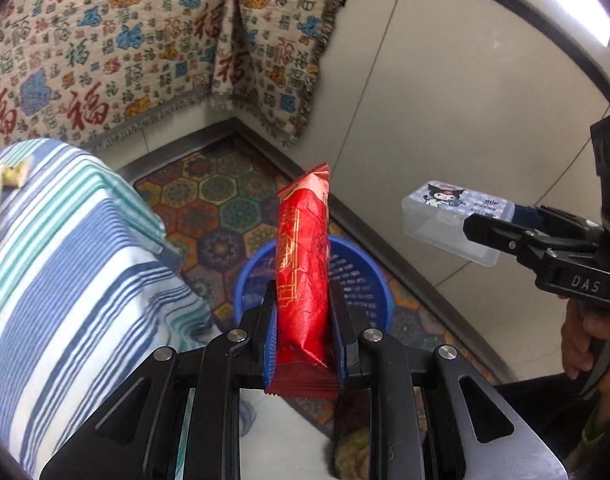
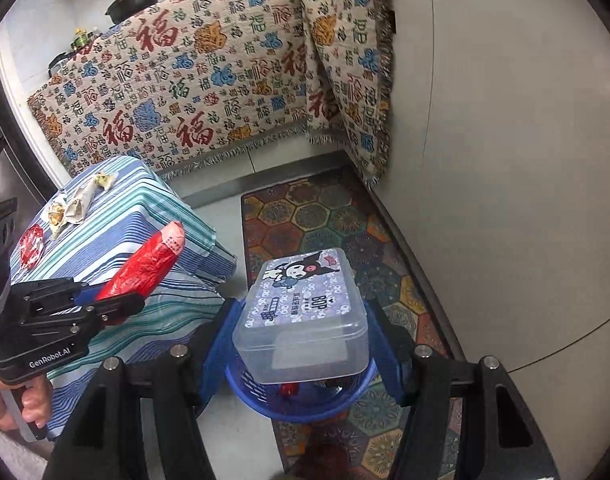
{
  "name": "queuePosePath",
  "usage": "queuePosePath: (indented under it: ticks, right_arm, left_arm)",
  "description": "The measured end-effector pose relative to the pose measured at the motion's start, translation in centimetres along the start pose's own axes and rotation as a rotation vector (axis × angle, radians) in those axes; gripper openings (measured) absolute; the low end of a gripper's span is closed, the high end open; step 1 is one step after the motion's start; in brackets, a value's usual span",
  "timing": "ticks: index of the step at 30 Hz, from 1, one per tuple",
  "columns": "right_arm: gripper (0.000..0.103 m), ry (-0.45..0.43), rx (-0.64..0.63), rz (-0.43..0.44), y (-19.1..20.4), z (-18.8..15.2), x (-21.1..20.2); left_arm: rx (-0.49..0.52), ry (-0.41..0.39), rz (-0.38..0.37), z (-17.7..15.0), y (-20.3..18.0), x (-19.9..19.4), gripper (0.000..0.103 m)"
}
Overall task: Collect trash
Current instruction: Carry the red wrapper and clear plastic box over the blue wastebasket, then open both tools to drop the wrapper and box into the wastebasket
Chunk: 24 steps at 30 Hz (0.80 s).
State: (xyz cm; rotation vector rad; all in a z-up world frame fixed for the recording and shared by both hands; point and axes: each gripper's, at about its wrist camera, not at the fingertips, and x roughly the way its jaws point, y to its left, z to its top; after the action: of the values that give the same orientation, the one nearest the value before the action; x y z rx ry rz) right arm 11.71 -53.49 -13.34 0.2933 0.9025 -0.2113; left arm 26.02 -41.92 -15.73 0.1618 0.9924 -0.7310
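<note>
Pinched between the left gripper [image 1: 305,320] pads, a red wrapper [image 1: 303,264] stands upright over the blue basket [image 1: 361,276] at lower centre. Right gripper [image 2: 301,344], marked "DAS", clamps a clear box [image 2: 301,316] labelled "BOP" above that basket. Striped cloth [image 2: 117,240] at left carries more wrappers [image 2: 79,200]; a hexagon-patterned rug [image 2: 325,220] covers the floor.
</note>
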Motion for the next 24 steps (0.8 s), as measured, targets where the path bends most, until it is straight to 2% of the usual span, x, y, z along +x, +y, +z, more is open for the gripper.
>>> queuePosePath:
  ticks: [9, 24]
  right_arm:
    - [0.064, 0.053, 0.076, 0.028, -2.7, 0.2, 2.8]
    - [0.065, 0.102, 0.11, 0.054, -3.0, 0.7, 6.0]
  left_arm:
    - [0.024, 0.049, 0.004, 0.8, -0.8, 4.0, 0.023]
    - [0.063, 0.094, -0.016, 0.3, -1.1, 7.6, 0.024]
